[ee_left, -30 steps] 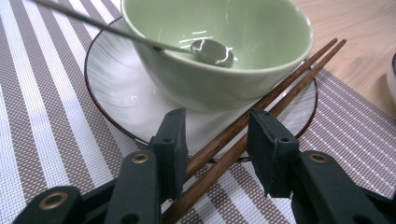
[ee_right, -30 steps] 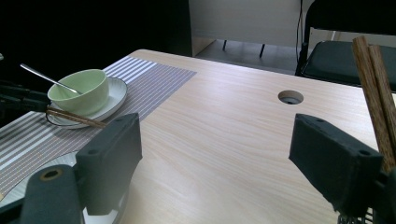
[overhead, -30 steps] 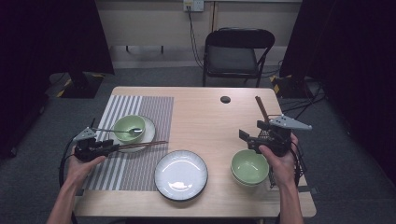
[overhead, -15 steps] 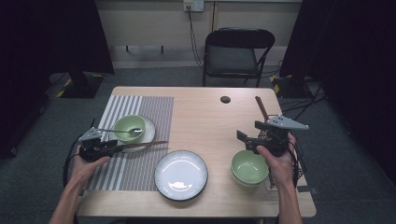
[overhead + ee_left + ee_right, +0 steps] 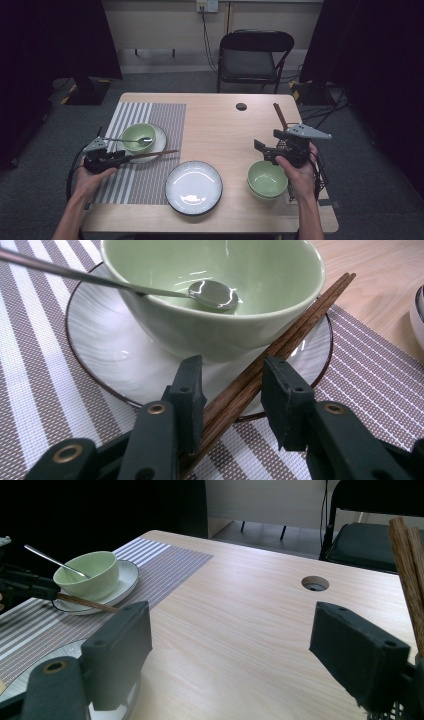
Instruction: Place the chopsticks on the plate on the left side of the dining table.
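A green bowl (image 5: 138, 136) with a metal spoon (image 5: 131, 140) in it stands on a white saucer (image 5: 161, 141) on the striped placemat. My left gripper (image 5: 122, 157) lies low at the saucer's near edge. In the left gripper view its jaws (image 5: 232, 365) have just been closing around a pair of brown chopsticks (image 5: 280, 347). The sticks lean on the saucer (image 5: 100, 350) against the bowl (image 5: 215, 295); the left pad touches them, and a gap remains at the right pad. My right gripper (image 5: 267, 141) hovers open and empty above a second green bowl (image 5: 267, 177).
A white plate (image 5: 194, 186) sits at the front centre. Another pair of chopsticks (image 5: 279, 116) stands up behind the right gripper, at the right edge (image 5: 407, 570) of its view. A cable hole (image 5: 241, 106) is in the tabletop, and a black chair (image 5: 250, 55) stands beyond the table.
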`<state>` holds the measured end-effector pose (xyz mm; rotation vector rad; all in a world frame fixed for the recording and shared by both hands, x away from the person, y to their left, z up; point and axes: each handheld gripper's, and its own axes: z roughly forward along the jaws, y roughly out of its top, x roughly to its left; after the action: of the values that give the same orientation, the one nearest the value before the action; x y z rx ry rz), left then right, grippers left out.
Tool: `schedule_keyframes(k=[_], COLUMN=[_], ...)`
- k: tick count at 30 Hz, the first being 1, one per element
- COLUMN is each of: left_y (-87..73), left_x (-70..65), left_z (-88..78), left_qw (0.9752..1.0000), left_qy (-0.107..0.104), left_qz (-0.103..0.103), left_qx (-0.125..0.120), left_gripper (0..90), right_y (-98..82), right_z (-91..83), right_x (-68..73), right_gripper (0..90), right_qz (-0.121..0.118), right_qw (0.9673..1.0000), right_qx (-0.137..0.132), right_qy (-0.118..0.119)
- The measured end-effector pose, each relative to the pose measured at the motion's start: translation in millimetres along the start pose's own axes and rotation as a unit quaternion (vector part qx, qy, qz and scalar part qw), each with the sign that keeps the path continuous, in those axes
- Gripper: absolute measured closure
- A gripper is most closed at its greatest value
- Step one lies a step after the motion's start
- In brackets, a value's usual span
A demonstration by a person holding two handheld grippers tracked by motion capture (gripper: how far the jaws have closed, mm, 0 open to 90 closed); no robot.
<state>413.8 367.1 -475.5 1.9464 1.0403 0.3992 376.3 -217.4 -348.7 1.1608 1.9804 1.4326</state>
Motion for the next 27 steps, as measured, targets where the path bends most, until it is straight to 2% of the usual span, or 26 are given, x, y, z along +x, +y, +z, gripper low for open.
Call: schedule_keyframes(k=[13,15,17,19,27], left_y=[-1.7,-1.4,-0.9,-0.5,-0.3], left_x=[4.2,4.8,5.8,5.4,5.9], left_z=[-2.6,-2.5,-1.4,-1.3,-1.0], left_qw=[0.9999,0.9998,0.9998,0.9998,0.9997], left_qy=[0.011,0.017,0.017,0.018,0.024], left_qz=[-0.006,-0.003,-0.010,-0.003,-0.002], left_qx=[-0.003,-0.003,-0.004,-0.002,-0.004], left_gripper=[56.7,54.7,51.5,51.6,48.7], right_y=[0.0,0.0,-0.2,-0.2,-0.2], right_z=[-0.3,-0.3,0.9,1.2,1.5], right_x=[-0.6,-0.5,-0.5,-0.3,0.7], right_gripper=[16.3,16.3,16.3,16.3,16.2], right_qz=[0.000,0.000,0.000,0.000,-0.003], right_qw=[1.0000,1.0000,1.0000,1.0000,1.0000], right_qx=[0.001,0.001,0.001,0.001,0.002], right_qy=[-0.001,-0.001,0.000,-0.001,0.002])
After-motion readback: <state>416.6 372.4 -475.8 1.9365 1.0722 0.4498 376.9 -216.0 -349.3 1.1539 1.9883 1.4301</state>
